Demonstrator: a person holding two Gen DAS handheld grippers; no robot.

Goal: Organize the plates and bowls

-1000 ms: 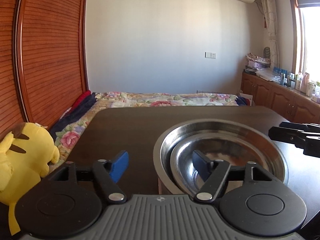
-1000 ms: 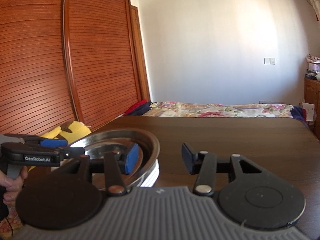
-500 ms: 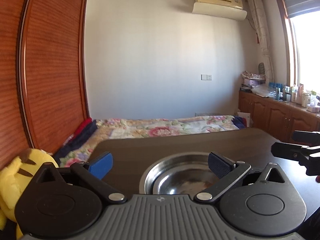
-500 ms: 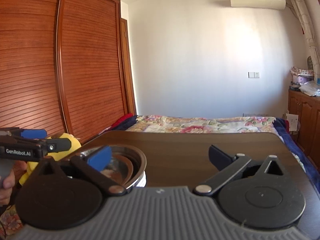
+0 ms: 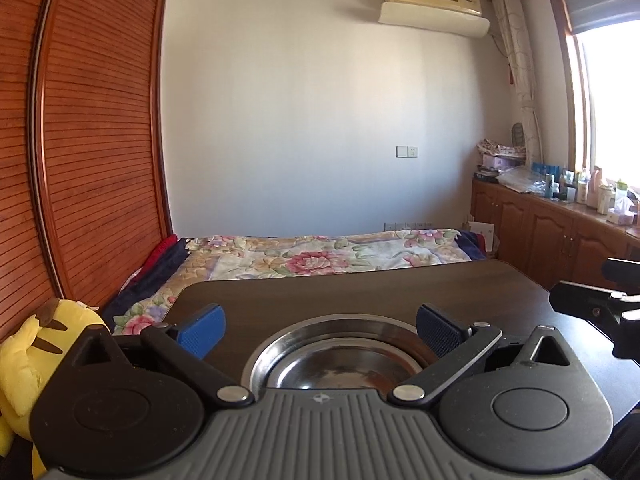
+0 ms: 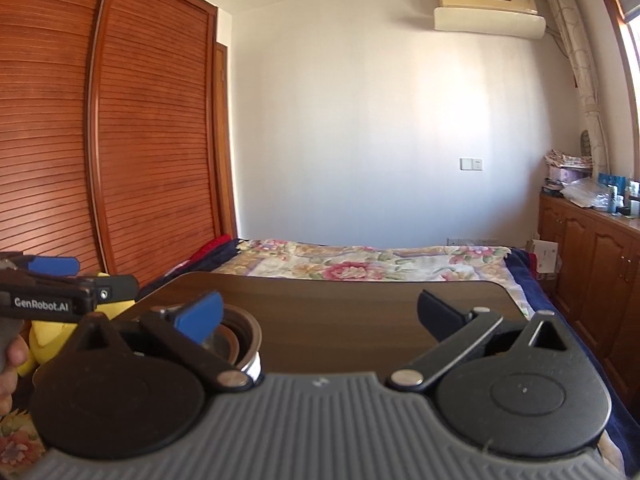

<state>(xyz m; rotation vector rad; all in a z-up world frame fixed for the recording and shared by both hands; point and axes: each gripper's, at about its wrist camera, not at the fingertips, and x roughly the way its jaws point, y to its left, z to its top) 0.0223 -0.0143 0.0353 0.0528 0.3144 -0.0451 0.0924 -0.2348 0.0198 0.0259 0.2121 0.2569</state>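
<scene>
Dark wood table [image 5: 360,292] stood before a floral bed, bearing nested steel bowls [image 5: 340,356] at its near edge. Left gripper [image 5: 318,326] and right gripper [image 6: 320,314] both gaped wide, holding nothing. A careless sweep could knock the stack off. The bowls' near rims were hidden.

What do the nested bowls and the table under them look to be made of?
Nested bowls: polished metal, probably stainless steel; silvery rims with mirror-like reflections inside. Table: dark brown wood or wood-look laminate; faint grain streaks and a smooth satin sheen, so veneer or solid wood cannot be told.
</scene>
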